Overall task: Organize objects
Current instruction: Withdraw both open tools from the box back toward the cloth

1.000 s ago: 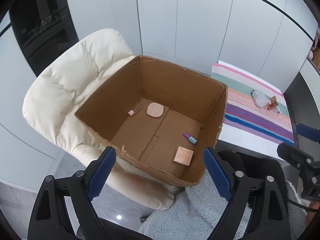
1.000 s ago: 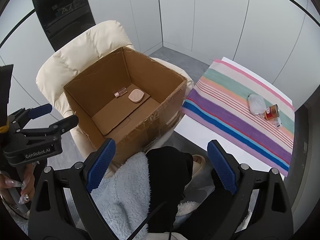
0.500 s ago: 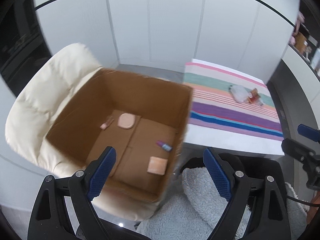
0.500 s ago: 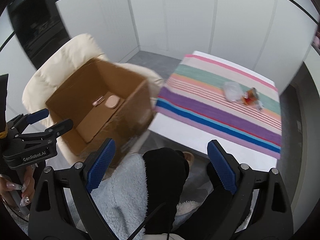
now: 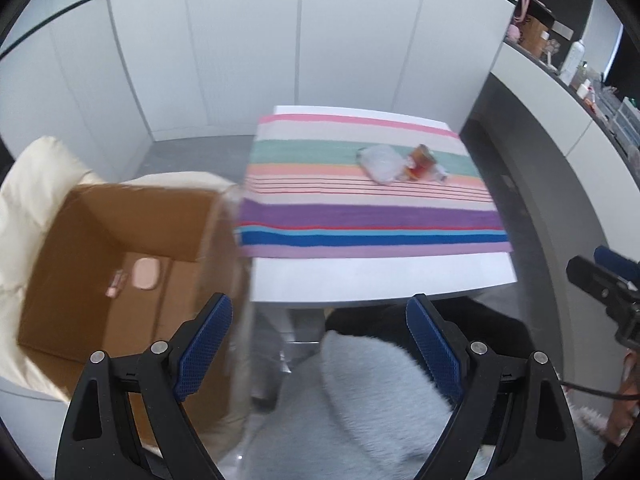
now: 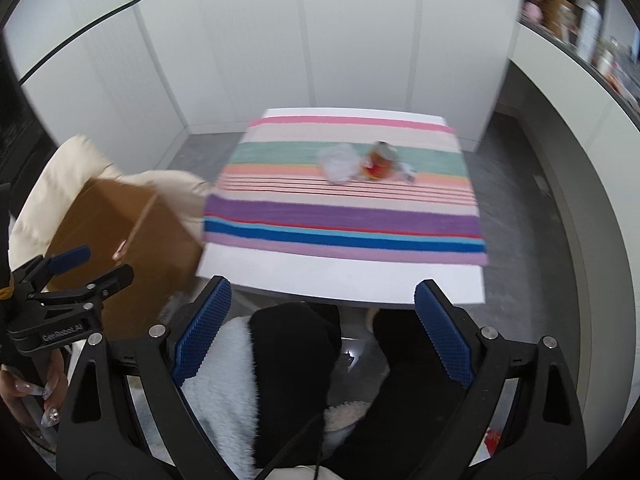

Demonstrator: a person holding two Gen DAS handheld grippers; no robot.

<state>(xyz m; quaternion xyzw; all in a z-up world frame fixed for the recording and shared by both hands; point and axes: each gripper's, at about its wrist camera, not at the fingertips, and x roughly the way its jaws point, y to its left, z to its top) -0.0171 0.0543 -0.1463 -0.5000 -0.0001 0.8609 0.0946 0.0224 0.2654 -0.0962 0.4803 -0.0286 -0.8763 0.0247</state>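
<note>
1. The left gripper [image 5: 318, 344], black with blue ribbed pads, stands wide with nothing between its pads; below it lie the person's grey fleece and dark lap.
2. The right gripper [image 6: 322, 328], of the same build, also stands wide and empty, over a pale blue fleece sleeve and black clothing.
3. A white rectangular table [image 5: 380, 276] sits at twelve o'clock in both views, covered across its far part by a cloth striped in pink, green, peach, purple and blue [image 5: 368, 216].
4. On the green stripe, at about one o'clock, lie a crumpled clear plastic packet [image 5: 378, 162] and, touching its right side, a small amber bottle with a red label [image 5: 420, 162]. A smaller pale item lies just right of the bottle, too blurred to name.
5. An open brown cardboard box [image 5: 80, 264] rests on a cream padded chair [image 5: 24, 184] at nine o'clock in the left view, just beside the table's left edge.
6. Inside the box lie a peach rounded compact [image 5: 146, 274] and, just left of it, a small pink tube [image 5: 116, 284].
7. In the right view the left gripper shows at eight o'clock in front of the box.
</note>
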